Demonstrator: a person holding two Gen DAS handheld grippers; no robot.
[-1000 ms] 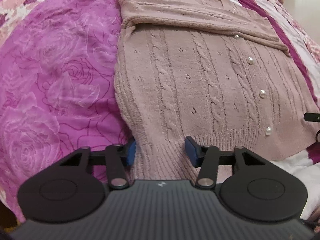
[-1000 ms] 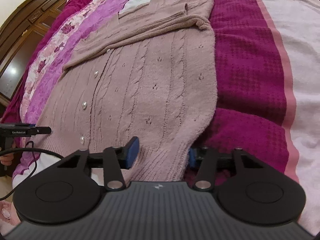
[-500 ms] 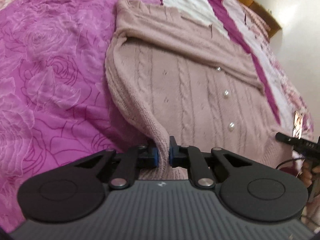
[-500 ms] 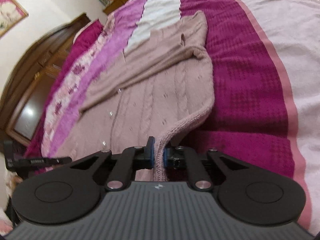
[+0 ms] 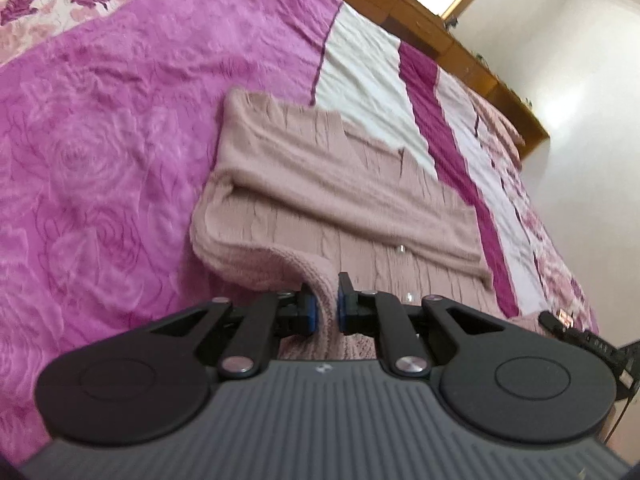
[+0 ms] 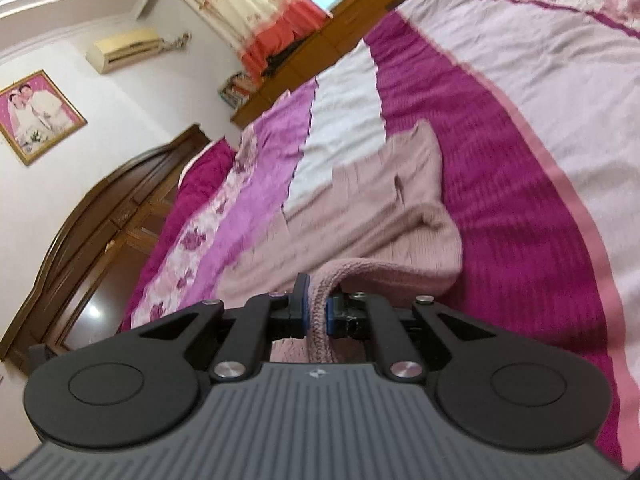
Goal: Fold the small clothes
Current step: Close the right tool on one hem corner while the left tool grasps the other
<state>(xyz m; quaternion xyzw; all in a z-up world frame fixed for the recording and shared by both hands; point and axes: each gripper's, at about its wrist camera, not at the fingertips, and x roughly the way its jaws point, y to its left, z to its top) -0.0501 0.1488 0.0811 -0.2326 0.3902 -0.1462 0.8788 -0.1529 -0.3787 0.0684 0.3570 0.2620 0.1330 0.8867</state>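
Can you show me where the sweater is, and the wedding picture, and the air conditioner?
sweater (image 5: 328, 184): left wrist view, on the folded-over sleeve.
wedding picture (image 6: 34, 114): right wrist view, middle of the framed photo.
air conditioner (image 6: 122, 49): right wrist view, its front panel.

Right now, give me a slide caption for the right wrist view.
Right gripper shut on the hem of a pink cardigan, lifting it off the striped bedspread.

No readable text. Right gripper (image 5: 576, 334), beside the cardigan (image 5: 320, 184), carries white lettering, too blurred to read. Small logo mark on left gripper (image 5: 324, 305) body, illegible.
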